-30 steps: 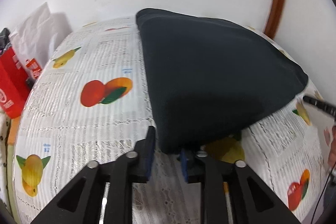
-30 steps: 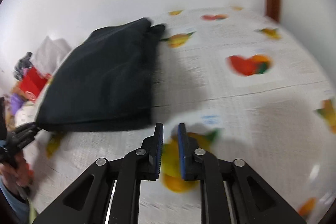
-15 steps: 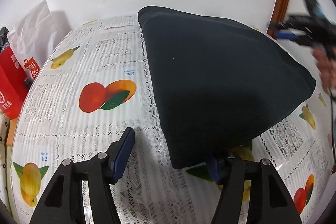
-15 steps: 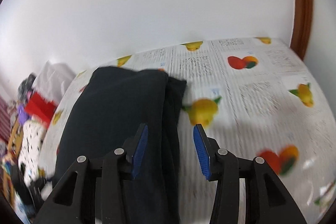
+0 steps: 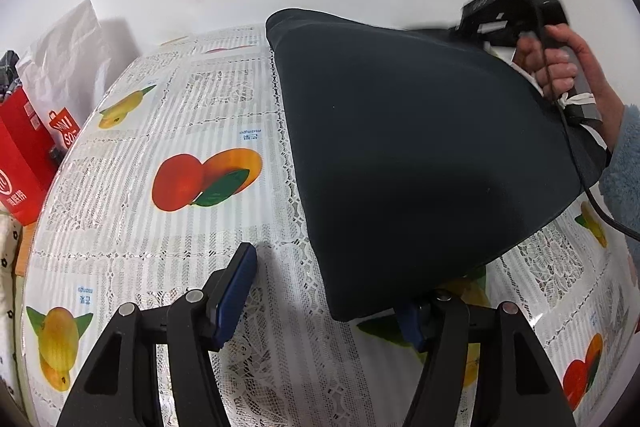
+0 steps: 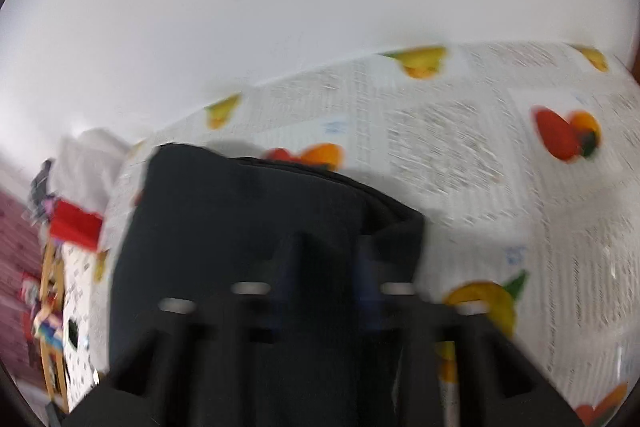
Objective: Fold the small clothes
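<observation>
Left gripper [image 5: 328,291] spread, right gripper [image 6: 326,267] apparently pinching dark garment [image 5: 420,147]

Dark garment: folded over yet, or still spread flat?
Folded. The dark garment shows stacked layers along its right edge on the tablecloth; it lies as a compact block.

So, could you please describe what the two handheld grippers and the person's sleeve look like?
The left gripper is black, with triangular cut-out arms, silver pivot bolts and blue finger pads. The right gripper is a blurred black unit with a green light, white labels and a black cable. The sleeve is fluffy and light blue.
</observation>
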Tool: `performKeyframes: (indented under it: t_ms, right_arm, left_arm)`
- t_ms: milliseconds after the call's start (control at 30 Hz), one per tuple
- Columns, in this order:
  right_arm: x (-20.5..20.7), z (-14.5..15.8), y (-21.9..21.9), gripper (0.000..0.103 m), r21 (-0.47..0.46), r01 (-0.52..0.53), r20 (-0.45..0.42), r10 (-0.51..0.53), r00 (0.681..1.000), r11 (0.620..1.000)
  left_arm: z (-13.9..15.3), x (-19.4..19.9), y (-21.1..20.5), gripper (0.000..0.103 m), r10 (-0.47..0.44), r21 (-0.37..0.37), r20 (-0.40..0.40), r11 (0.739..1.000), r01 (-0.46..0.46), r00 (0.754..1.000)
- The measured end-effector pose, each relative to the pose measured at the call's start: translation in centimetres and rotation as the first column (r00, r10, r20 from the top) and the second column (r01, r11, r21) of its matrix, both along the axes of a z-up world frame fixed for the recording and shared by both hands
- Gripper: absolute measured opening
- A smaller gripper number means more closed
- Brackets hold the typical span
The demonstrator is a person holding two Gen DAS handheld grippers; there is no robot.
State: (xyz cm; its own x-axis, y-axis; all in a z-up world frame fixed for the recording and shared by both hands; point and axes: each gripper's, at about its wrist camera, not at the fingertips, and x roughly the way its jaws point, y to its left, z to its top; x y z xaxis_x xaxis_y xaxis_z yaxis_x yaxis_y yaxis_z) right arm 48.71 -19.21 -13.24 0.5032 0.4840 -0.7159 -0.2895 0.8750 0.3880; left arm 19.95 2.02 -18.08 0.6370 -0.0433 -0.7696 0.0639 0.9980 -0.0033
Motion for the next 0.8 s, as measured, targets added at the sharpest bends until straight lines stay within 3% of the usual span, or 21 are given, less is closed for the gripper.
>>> performKeyframes:
  t_ms: [67,100,133,233,300,467,633,800]
  right_arm:
    - [-1.8,2.1,-1.1,0.006,0.053,-0.03,0.176,0.02,0.984,0.998]
    - [-2.7,2.8,-1.8,0.006,0.079,-0.036,0.236,0.016,0.972,0.996]
    - [-2.9,2.8,-2.0,0.006,0.07,-0.027,0.24,0.009,0.971,0.997]
    - [-1.5,0.7,-1.3,0.006,-0.033,0.01,0.146,-0.005,0.989,0.999]
    - [-0.3,-0.9,-1.2,0.009,-0.051,0.021,0.056,-0.018,0.998,0.998]
    - [-3.2,1.1,-3.1,0.018,-0.042,0.069,0.064,-0.066,0.996,0.997]
    - [-9.3,1.5,-4.8,0.043,-0.052,0.022,0.066,-0.019,0.998,0.998]
    - [-12.4,-1.0,-5.5,0.044,-0.006,0.027,0.032,-0.027,0.999,1.0]
  left_arm:
    - [0.0,-0.1,-0.1,0.062,0.003,0.002,0.001,1.0,-0.003,1.0]
    - [0.0,-0.1,-0.1,0.062,0.004,0.003,0.001,1.0,-0.004,1.0]
    - [-0.1,-0.1,-0.1,0.062,0.007,0.005,0.001,1.0,-0.007,1.0]
    - [-0.1,0.0,-0.1,0.062,0.011,0.008,0.002,1.0,-0.011,1.0]
    - [-0.1,0.0,-0.1,0.062,0.011,0.002,0.003,1.0,-0.011,1.0]
    - [0.0,-0.1,0.1,0.062,0.012,-0.008,0.003,1.0,-0.012,1.0]
    - [0.2,-0.5,0.2,0.062,0.002,-0.016,-0.002,1.0,-0.002,1.0]
    - [0.0,-1.7,-0.2,0.062,0.0,-0.005,-0.006,1.0,0.0,1.0]
